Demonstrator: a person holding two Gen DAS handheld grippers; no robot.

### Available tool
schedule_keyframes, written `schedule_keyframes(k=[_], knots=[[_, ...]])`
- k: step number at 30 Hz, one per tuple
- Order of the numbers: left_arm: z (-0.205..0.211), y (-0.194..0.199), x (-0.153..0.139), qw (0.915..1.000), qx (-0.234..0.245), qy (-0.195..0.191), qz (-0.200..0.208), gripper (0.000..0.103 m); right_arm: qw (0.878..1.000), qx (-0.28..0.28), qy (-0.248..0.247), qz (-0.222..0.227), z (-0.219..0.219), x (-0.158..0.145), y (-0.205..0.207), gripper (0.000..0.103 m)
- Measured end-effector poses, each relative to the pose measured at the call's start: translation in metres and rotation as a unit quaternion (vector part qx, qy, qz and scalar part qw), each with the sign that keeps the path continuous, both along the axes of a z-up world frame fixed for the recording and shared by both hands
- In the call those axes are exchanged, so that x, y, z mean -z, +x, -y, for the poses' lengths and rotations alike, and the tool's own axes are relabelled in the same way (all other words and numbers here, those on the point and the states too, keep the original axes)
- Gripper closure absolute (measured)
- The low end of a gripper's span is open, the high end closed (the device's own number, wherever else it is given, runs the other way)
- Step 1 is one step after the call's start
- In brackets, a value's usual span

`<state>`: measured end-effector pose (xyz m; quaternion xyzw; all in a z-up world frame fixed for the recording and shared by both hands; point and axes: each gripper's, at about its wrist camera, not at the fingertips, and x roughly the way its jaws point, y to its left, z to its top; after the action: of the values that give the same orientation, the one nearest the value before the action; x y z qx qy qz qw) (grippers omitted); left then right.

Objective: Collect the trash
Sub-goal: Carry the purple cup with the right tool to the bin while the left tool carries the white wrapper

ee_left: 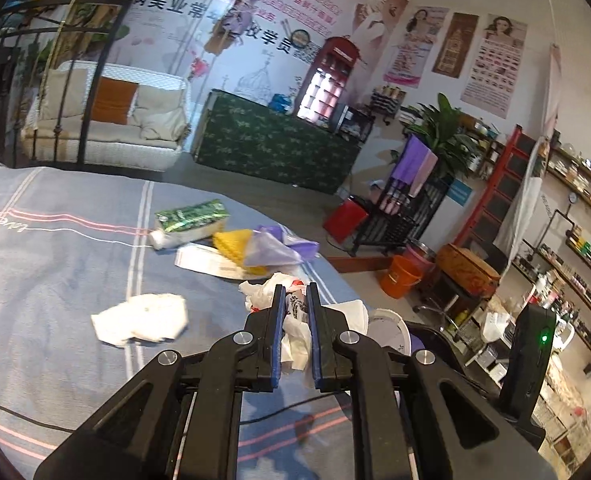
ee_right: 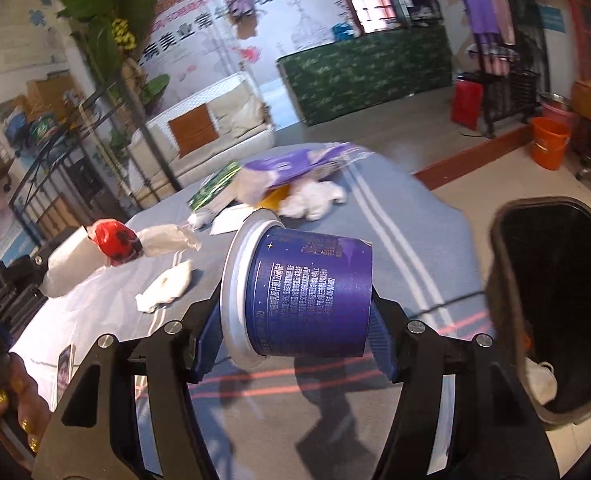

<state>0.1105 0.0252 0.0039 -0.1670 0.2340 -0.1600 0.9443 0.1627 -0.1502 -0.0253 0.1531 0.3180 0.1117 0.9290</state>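
While the right gripper (ee_right: 295,312) grips a purple paper cup (ee_right: 307,296) sideways between its blue pads, rim toward the left finger and base toward the right, the left gripper (ee_left: 295,332) is clenched on a crumpled white plastic wrapper (ee_left: 295,340) with red and black print, which bulges out between and beyond its narrowly spaced fingers. Both hang over a bed covered by a grey-blue striped sheet (ee_left: 55,240). In the right wrist view a black trash bin (ee_right: 555,304) stands just beside the bed's edge at the right, its dark mouth open toward the camera, with a bit of white waste at its lower rim; the cup is near it but apart from it. More litter lies on the sheet: a crumpled white tissue (ee_left: 141,318) to the left of the left gripper, a green tissue pack (ee_left: 193,216) farther back, a yellow wrapper (ee_left: 235,246) and a purple plastic bag (ee_left: 279,246) touching one another beside it. In the right wrist view another small tissue wad (ee_right: 165,286) lies left of the cup. On the floor beyond the bed sits an orange bucket (ee_left: 399,276).
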Motion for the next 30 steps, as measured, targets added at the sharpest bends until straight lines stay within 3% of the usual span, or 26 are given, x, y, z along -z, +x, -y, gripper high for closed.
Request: schedule_keyframes(k=[10,18,30], knots=[[0.068,0.002,0.007,0.9965,0.083,0.008,-0.004,0.092,0.996,0.094,-0.003,0.005,0.083,0.004,-0.024,0.042],[0.109,0.003,0.008,0.9909,0.132,0.024,-0.006,0.092,0.981,0.193,-0.016,-0.023,0.159,0.025,-0.028,0.042],[0.145,0.001,0.012,0.9844,0.171,0.04,-0.014,0.092,0.964,0.246,-0.054,-0.089,0.202,0.077,-0.01,0.042]])
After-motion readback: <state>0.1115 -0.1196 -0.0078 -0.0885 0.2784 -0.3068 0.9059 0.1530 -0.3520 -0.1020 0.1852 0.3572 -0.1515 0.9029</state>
